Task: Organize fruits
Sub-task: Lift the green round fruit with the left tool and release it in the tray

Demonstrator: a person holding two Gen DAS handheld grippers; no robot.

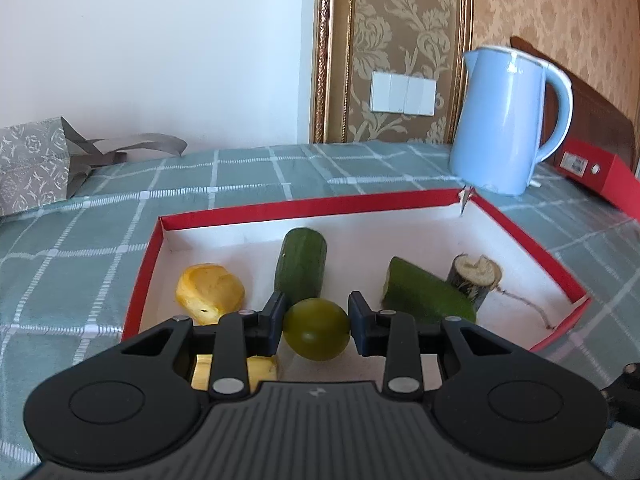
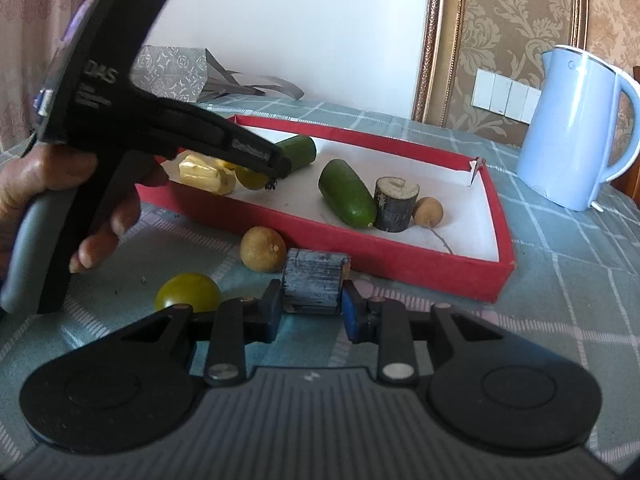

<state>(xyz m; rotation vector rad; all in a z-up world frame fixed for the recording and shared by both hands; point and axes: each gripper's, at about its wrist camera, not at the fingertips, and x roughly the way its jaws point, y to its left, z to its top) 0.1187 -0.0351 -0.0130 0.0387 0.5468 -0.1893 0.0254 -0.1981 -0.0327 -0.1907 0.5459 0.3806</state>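
My left gripper is shut on a round green fruit and holds it over the near left part of the red box. In the box lie two green cucumber pieces, a yellow peeled fruit and a cut log stub. My right gripper is shut on a blue-grey wooden block on the table in front of the box. A green-yellow fruit and a brown round fruit lie on the table beside it. Another brown fruit is in the box.
A light blue kettle stands behind the box at the right, also in the right wrist view. A red case is at far right. A patterned paper bag lies at the back left. The checked cloth covers the table.
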